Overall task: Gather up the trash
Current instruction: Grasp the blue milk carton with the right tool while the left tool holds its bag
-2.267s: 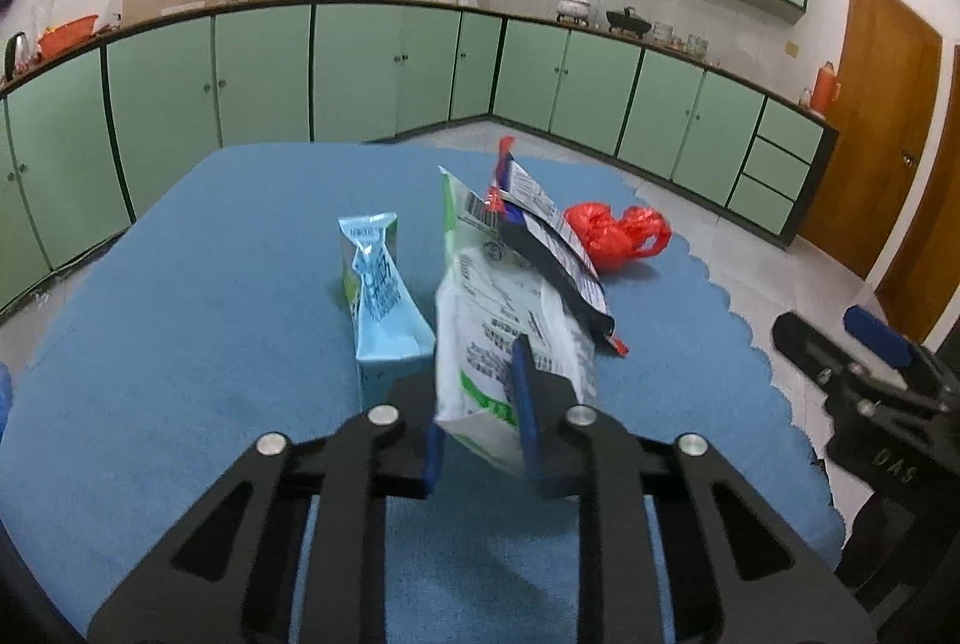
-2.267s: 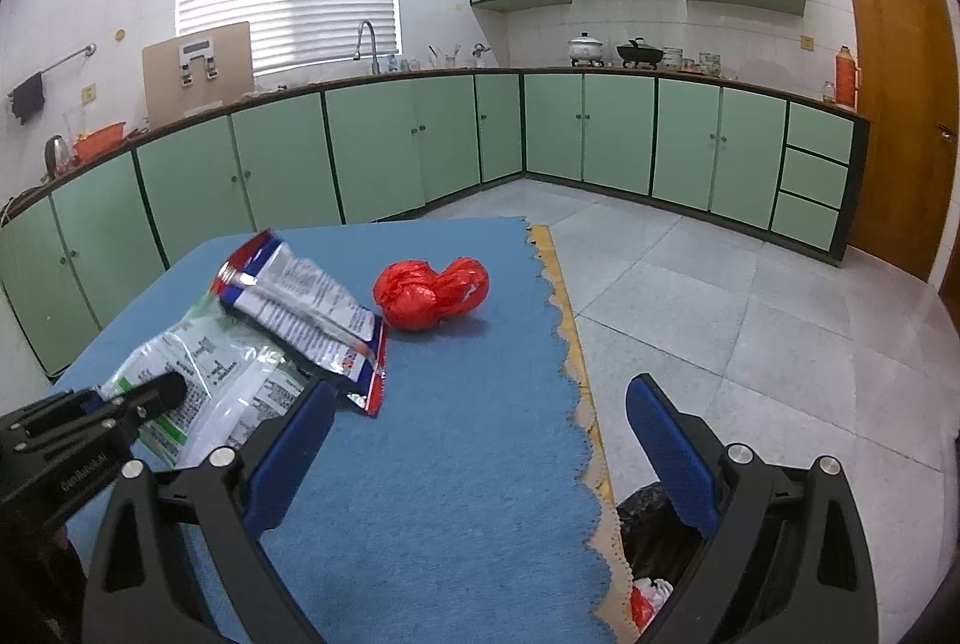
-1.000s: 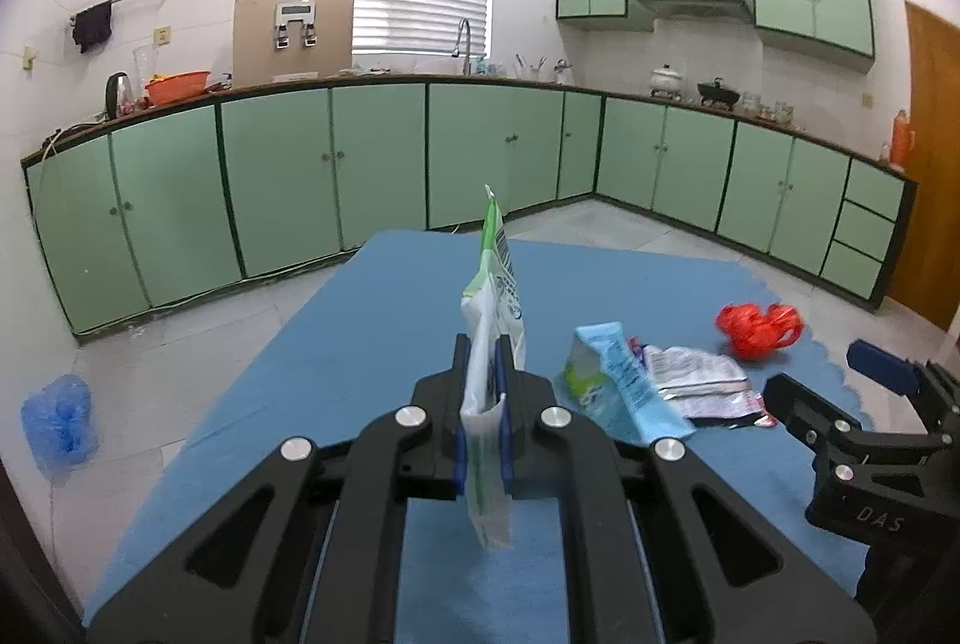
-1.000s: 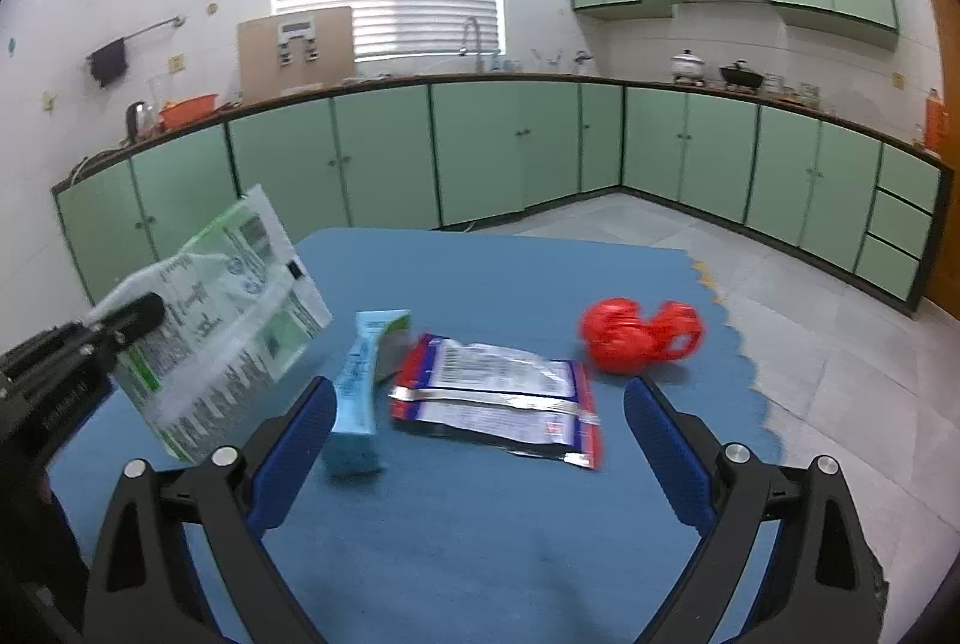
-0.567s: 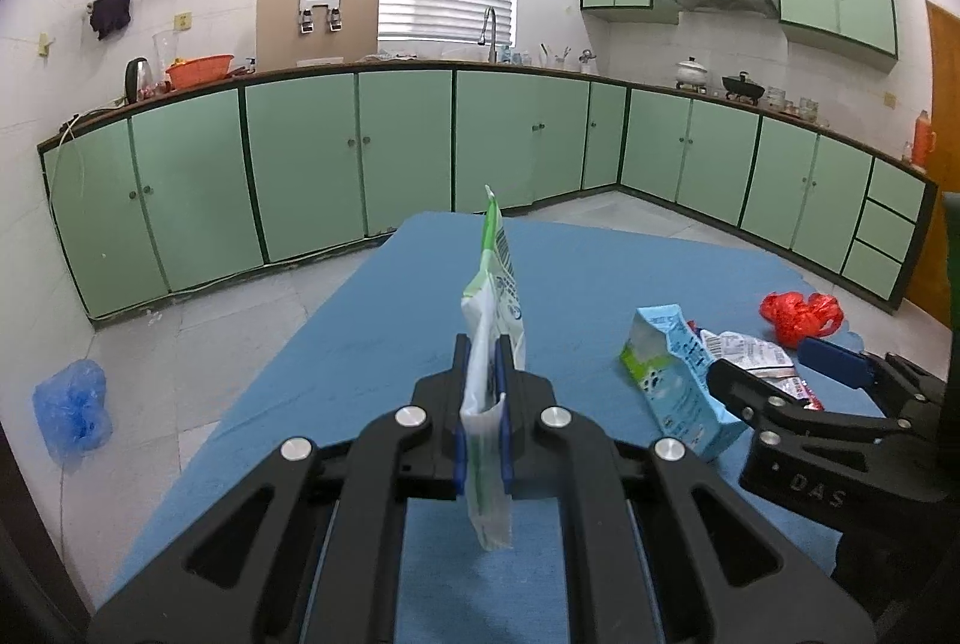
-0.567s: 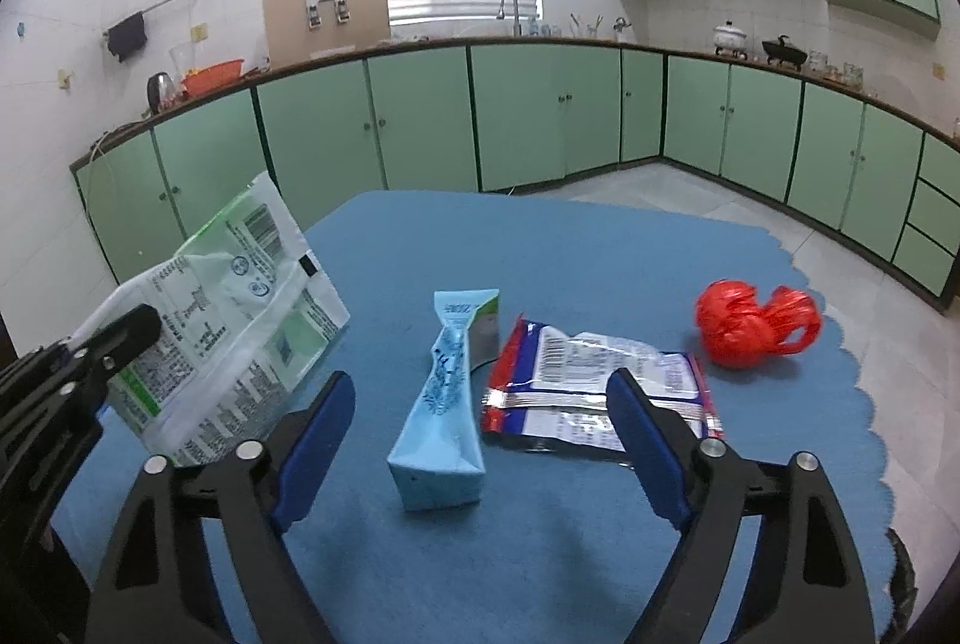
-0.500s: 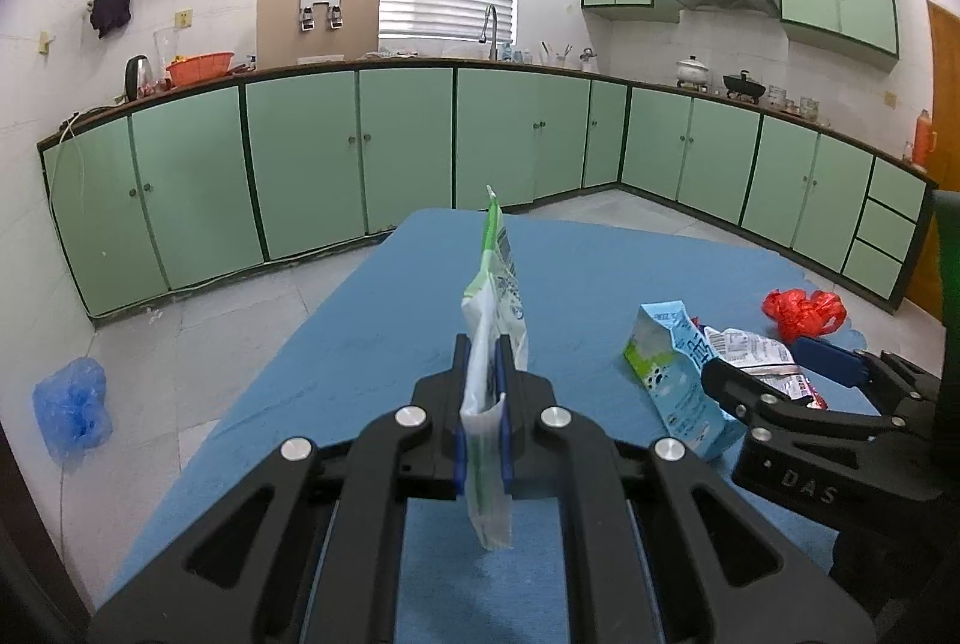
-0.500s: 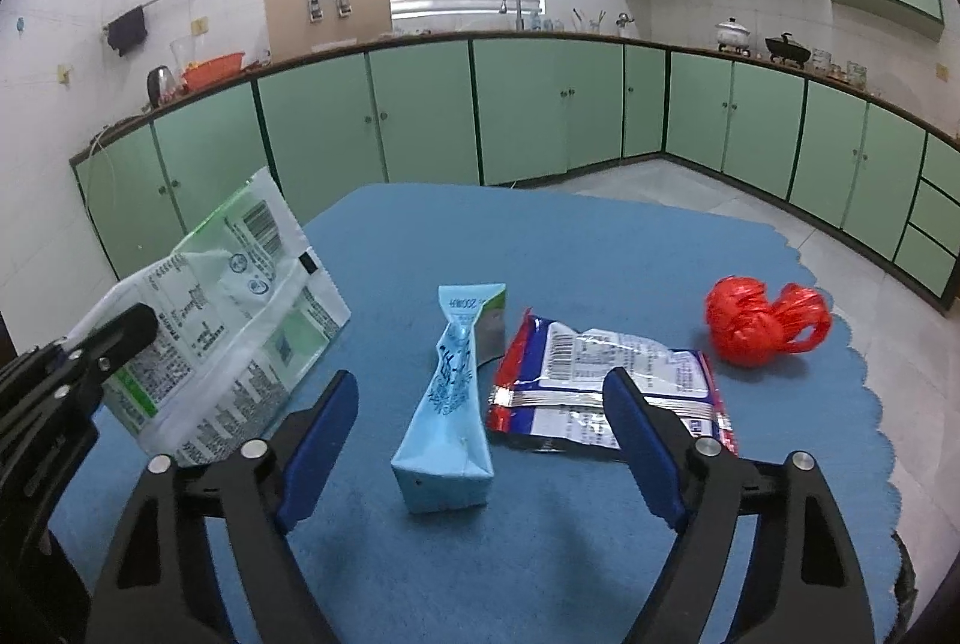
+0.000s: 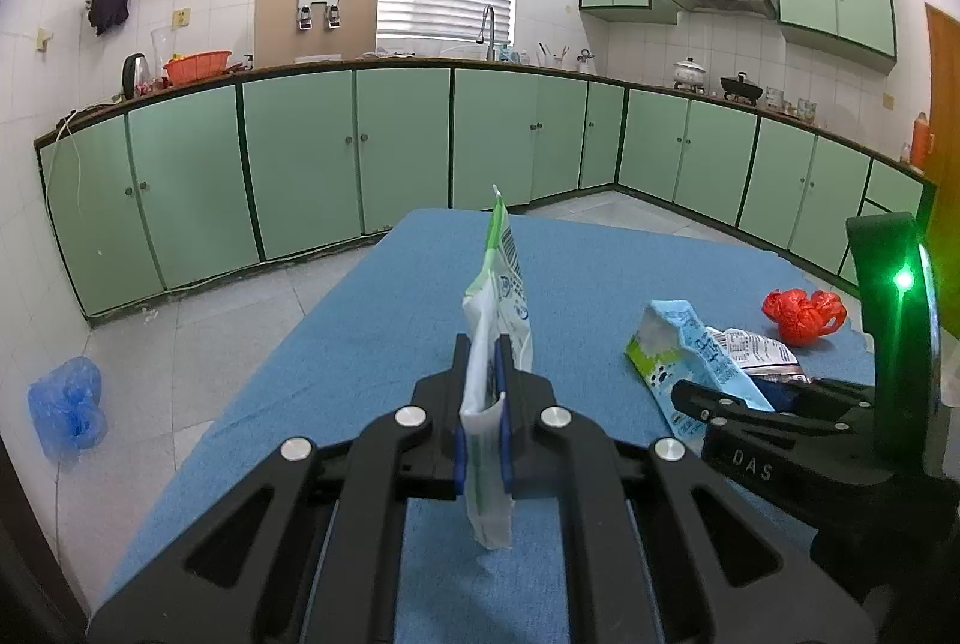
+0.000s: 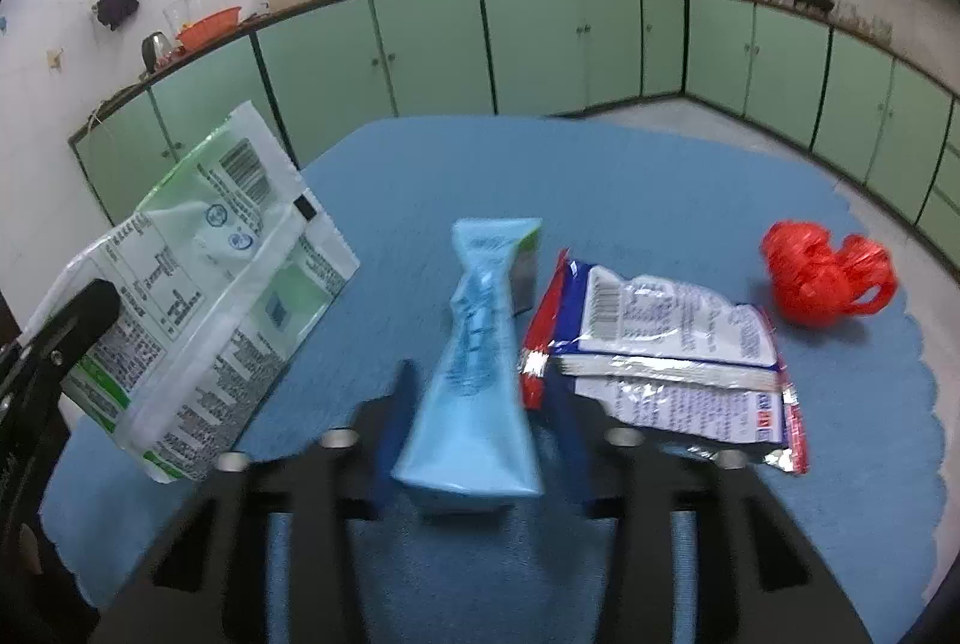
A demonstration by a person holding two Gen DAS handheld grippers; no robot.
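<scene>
Right hand-held gripper (image 10: 477, 440) blurred; pad contact with blue carton (image 10: 480, 362) unclear

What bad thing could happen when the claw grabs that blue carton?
The right claw is closing around the blue carton, which stands tall and narrow on the blue cloth, so a nudge from one finger might tip it. The silver wrapper lies right beside it and could get pinched too. The left claw grips only the bottom of the green and white bag, which might slip out.

Matt blue woven cloth table cover (image 10: 630, 176); glossy crinkled foil snack wrapper (image 10: 672, 344) (silvery edges); shiny red plastic bag (image 10: 825, 278).
</scene>
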